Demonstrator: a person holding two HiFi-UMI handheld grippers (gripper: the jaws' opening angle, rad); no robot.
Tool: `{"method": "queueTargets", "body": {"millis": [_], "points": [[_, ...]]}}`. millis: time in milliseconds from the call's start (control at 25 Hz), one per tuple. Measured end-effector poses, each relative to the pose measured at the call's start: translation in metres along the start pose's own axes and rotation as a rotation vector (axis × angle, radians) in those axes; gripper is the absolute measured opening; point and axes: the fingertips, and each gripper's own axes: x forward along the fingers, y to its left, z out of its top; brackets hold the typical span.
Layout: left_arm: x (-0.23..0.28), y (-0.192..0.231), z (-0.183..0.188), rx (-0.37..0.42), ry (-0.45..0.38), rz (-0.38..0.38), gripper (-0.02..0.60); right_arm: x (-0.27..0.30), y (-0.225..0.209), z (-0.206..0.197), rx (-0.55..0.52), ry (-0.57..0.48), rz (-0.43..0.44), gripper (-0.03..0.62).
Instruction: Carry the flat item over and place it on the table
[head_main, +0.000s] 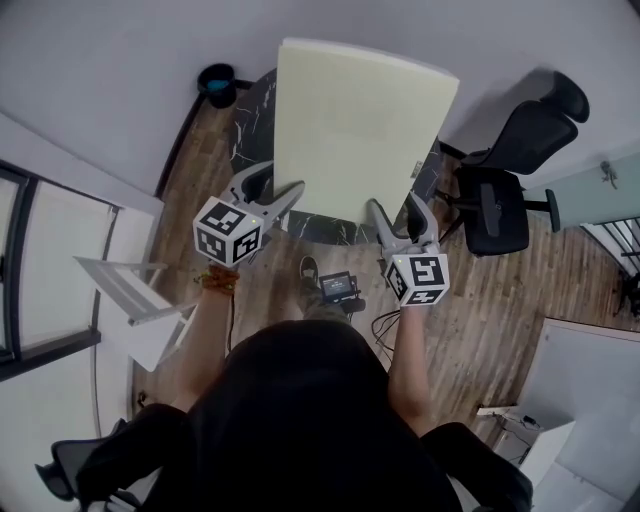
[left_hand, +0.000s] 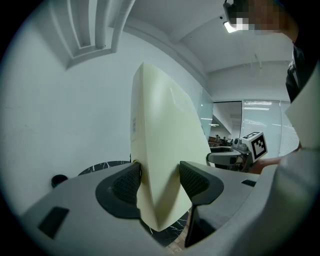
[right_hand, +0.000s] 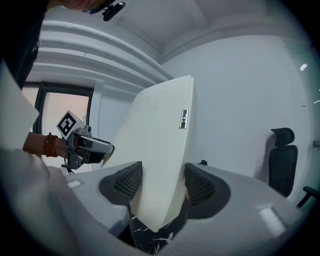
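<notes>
A thick, pale cream flat slab (head_main: 355, 120) hangs tilted over a round dark marble table (head_main: 254, 112). My left gripper (head_main: 275, 190) is shut on the slab's near left corner, and in the left gripper view both ribbed pads press on the slab (left_hand: 160, 140). On the near right corner my right gripper (head_main: 395, 207) is shut too; the right gripper view shows its pads clamping the slab (right_hand: 155, 140) from both sides. The table (right_hand: 150, 235) shows just below the slab's lower edge. Each gripper view shows the other gripper across the slab.
A black office chair (head_main: 510, 190) stands right of the table. A small dark bin (head_main: 217, 83) sits by the wall behind it. A white rack (head_main: 130, 290) is at the left, a small device with cables (head_main: 338, 287) lies on the wood floor, and white furniture (head_main: 590, 400) stands at the lower right.
</notes>
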Motion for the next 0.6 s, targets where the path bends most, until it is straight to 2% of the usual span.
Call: {"method": "queueTargets", "body": {"millis": [600], "points": [[0.06, 0.03, -0.002, -0.053, 0.044, -0.003, 0.244, 0.044, -0.048, -0.013, 0.036, 0.025, 0.01, 0.267]]}}
